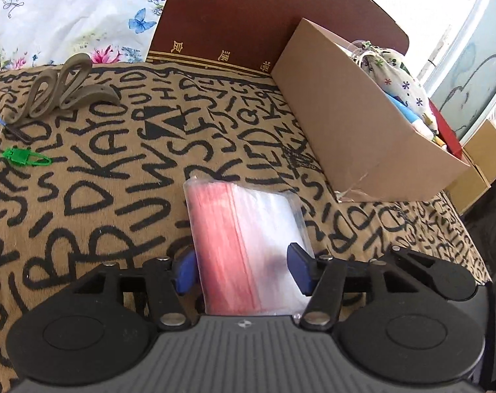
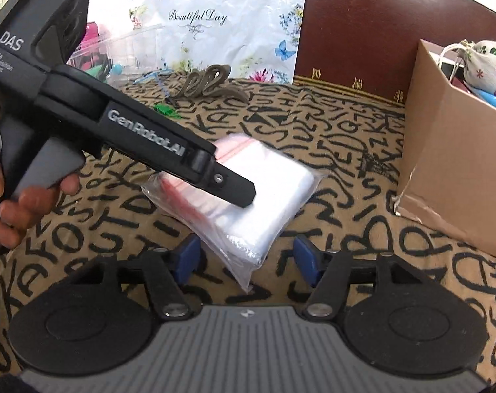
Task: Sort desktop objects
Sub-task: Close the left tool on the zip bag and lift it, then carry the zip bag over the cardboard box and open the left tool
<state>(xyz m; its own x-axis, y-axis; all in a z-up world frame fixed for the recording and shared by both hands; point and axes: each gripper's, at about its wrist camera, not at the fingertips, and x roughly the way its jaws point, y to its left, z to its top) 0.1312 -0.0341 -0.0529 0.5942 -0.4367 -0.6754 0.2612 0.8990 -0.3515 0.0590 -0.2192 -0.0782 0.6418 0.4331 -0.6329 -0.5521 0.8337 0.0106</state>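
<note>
A packet of clear zip bags with red strips (image 1: 244,242) lies on the letter-print cloth (image 1: 110,183). My left gripper (image 1: 244,270) is open, its blue pads (image 1: 185,270) on either side of the packet's near end; I cannot tell whether they touch it. In the right wrist view the left gripper (image 2: 244,193) reaches in from the left over the packet (image 2: 248,203). My right gripper (image 2: 248,258) is open and empty, just short of the packet's near corner. A cardboard box (image 1: 356,131) with a cloth pouch (image 1: 388,72) and other items stands to the right.
A green clip (image 1: 25,158) and a brown curly ornament (image 1: 64,88) lie at the far left. A dark red board (image 1: 248,16) stands behind. A clear plastic bin (image 2: 123,52) with colourful items sits far left. The box also shows in the right wrist view (image 2: 451,163).
</note>
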